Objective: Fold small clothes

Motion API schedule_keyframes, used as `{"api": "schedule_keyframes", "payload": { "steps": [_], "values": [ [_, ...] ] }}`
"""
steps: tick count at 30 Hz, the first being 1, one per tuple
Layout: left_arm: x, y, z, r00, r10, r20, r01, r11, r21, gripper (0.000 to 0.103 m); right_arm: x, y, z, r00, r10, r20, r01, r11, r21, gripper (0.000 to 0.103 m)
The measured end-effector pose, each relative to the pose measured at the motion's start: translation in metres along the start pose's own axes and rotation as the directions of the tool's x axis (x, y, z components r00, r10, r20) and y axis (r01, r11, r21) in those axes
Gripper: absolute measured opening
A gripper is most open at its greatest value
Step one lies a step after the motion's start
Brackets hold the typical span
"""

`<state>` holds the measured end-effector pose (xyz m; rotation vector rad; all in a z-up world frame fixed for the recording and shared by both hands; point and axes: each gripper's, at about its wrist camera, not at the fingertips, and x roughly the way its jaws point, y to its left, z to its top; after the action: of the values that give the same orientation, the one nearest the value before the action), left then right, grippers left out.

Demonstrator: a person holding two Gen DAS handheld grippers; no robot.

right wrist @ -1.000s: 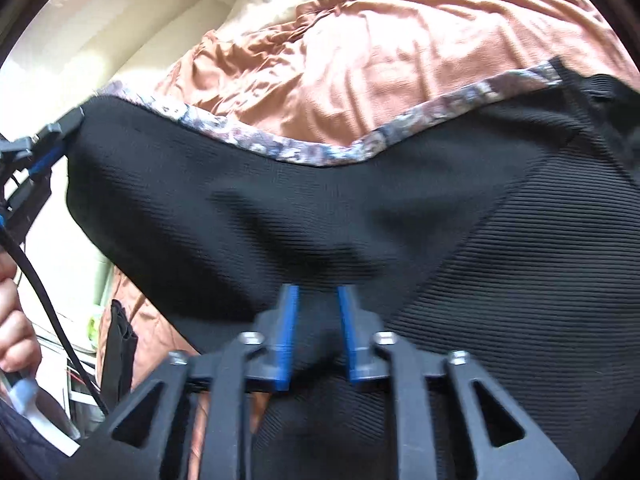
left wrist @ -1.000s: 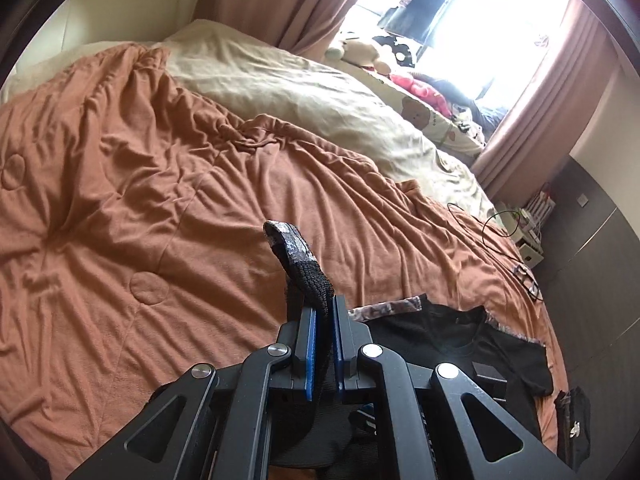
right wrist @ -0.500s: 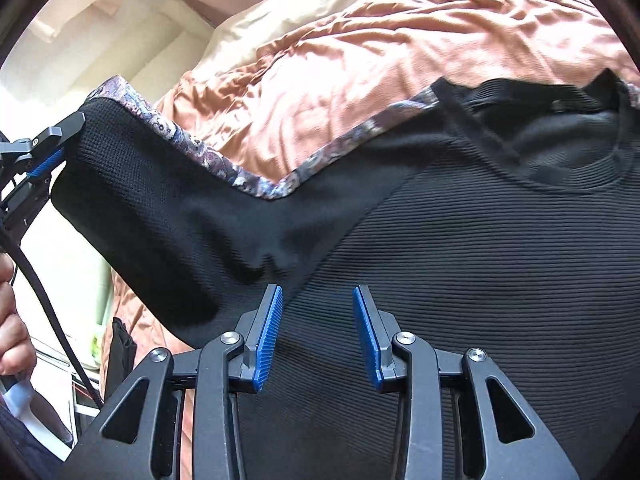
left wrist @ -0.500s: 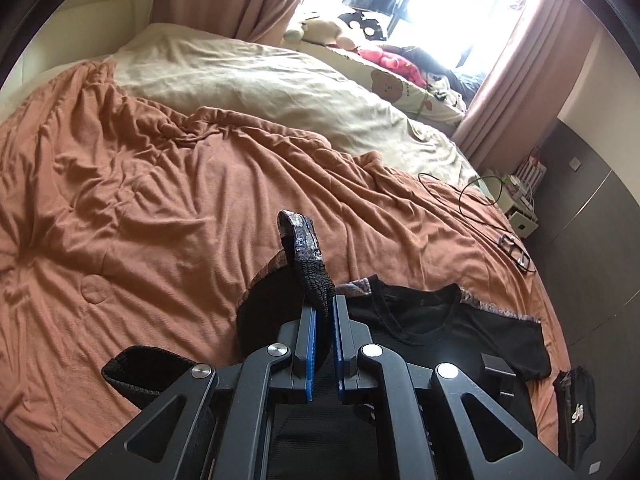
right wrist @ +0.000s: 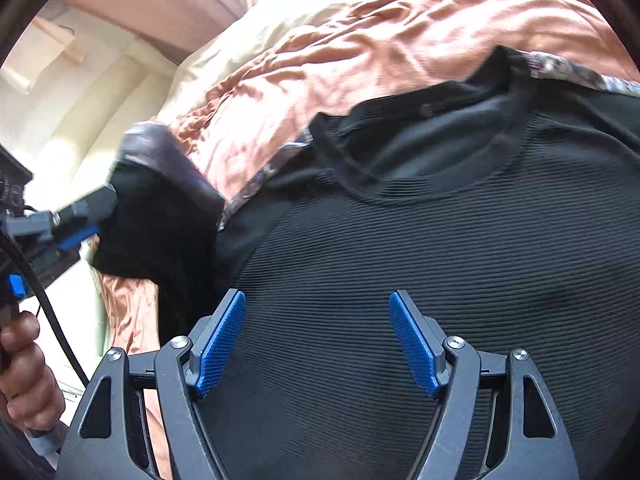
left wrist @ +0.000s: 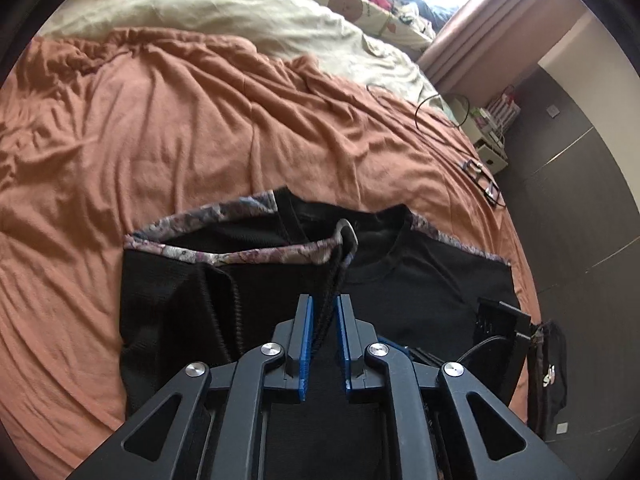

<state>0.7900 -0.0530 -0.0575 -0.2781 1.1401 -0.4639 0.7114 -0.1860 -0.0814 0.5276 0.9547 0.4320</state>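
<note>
On the bed's rust-orange duvet (left wrist: 168, 120) we list one black ribbed top (right wrist: 440, 280), its floral-trimmed sleeve (left wrist: 248, 258) pinched in our left claw (left wrist: 323, 322); right claw (right wrist: 318, 340) spread wide above it.

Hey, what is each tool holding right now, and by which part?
The left tool pinches the black top by its floral-trimmed sleeve end, folded across the body. The right tool is open above the top, holding nothing.

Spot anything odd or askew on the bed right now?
Mostly fine. The black top lies flat on the rumpled orange duvet, sleeve folded across by the left gripper. A loose cable trails near the edge.
</note>
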Motion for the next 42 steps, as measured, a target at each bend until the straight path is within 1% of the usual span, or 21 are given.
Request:
{"api": "schedule_keyframes", "payload": {
  "steps": [2,3,4,5,9,12,15,18,19,22,26,28,30,31,35,39,41,42],
  "values": [
    [0.000,0.002,0.000,1.000,0.019,-0.003,-0.019,1.000,-0.010,0.023,-0.004,-0.008,0.001,1.000,0.002,0.000,-0.002,1.000,0.015,0.073],
    [-0.005,0.005,0.000,1.000,0.016,0.013,-0.015,1.000,-0.012,0.025,-0.005,-0.011,0.001,1.000,0.007,-0.001,-0.007,1.000,0.020,0.073],
    [-0.008,0.008,-0.001,0.999,0.020,0.029,-0.019,1.000,-0.016,0.029,-0.007,-0.012,0.002,1.000,0.008,-0.001,-0.008,1.000,0.020,0.073],
    [-0.012,0.012,-0.002,0.998,0.036,0.046,-0.035,0.999,-0.027,0.031,-0.007,-0.013,0.003,1.000,0.005,-0.001,-0.005,1.000,0.016,0.073],
    [-0.022,0.036,-0.008,0.992,0.104,0.068,-0.101,0.993,-0.056,0.031,-0.006,-0.010,0.004,1.000,0.024,0.000,-0.024,1.000,0.001,0.073],
    [-0.025,0.052,-0.015,0.988,0.141,0.059,-0.137,0.989,-0.062,0.031,-0.001,-0.006,0.006,0.999,0.037,0.000,-0.037,0.999,-0.017,0.073],
    [-0.023,0.070,-0.021,0.988,0.149,0.051,-0.144,0.986,-0.086,0.031,0.007,0.001,0.010,1.000,0.020,0.003,-0.019,0.999,-0.047,0.073],
    [-0.019,0.084,-0.027,0.988,0.152,0.041,-0.147,0.984,-0.096,0.031,0.014,0.010,0.013,0.999,0.036,-0.004,-0.036,0.997,-0.062,0.072],
    [-0.017,0.088,-0.028,0.987,0.154,0.038,-0.150,0.984,-0.096,0.031,0.017,0.013,0.014,0.999,0.037,-0.008,-0.037,0.997,-0.070,0.067],
    [-0.010,0.098,-0.033,0.986,0.167,0.029,-0.164,0.982,-0.093,0.031,0.032,0.024,0.022,0.999,0.025,-0.033,-0.029,0.994,-0.101,0.060],
    [0.001,0.115,-0.039,0.985,0.172,0.001,-0.171,0.981,-0.095,0.031,0.059,0.040,0.031,0.997,-0.033,-0.065,0.023,0.988,-0.155,0.058],
    [0.006,0.125,-0.043,0.984,0.176,-0.013,-0.176,0.979,-0.099,0.031,0.072,0.045,0.036,0.995,-0.051,-0.086,0.036,0.985,-0.169,0.049],
    [0.010,0.136,-0.046,0.984,0.178,-0.023,-0.179,0.978,-0.107,0.031,0.081,0.051,0.040,0.993,-0.063,-0.098,0.044,0.982,-0.184,0.044],
    [0.012,0.139,-0.048,0.984,0.177,-0.026,-0.178,0.978,-0.109,0.031,0.085,0.055,0.042,0.992,-0.073,-0.098,0.053,0.979,-0.196,0.043],
    [0.018,0.154,-0.053,0.985,0.167,-0.038,-0.171,0.978,-0.121,0.031,0.100,0.070,0.047,0.988,-0.106,-0.111,0.077,0.968,-0.240,0.043],
    [0.022,0.163,-0.059,0.987,0.153,-0.041,-0.158,0.979,-0.130,0.031,0.119,0.086,0.049,0.972,-0.201,-0.119,0.156,0.939,-0.306,0.029],
    [0.023,0.165,-0.060,0.988,0.150,-0.042,-0.154,0.979,-0.132,0.031,0.124,0.095,0.048,0.969,-0.215,-0.120,0.163,0.925,-0.343,0.020],
    [0.023,0.167,-0.062,0.988,0.146,-0.042,-0.150,0.980,-0.133,0.031,0.126,0.101,0.046,0.966,-0.229,-0.117,0.172,0.914,-0.367,0.012]
  ]
}}
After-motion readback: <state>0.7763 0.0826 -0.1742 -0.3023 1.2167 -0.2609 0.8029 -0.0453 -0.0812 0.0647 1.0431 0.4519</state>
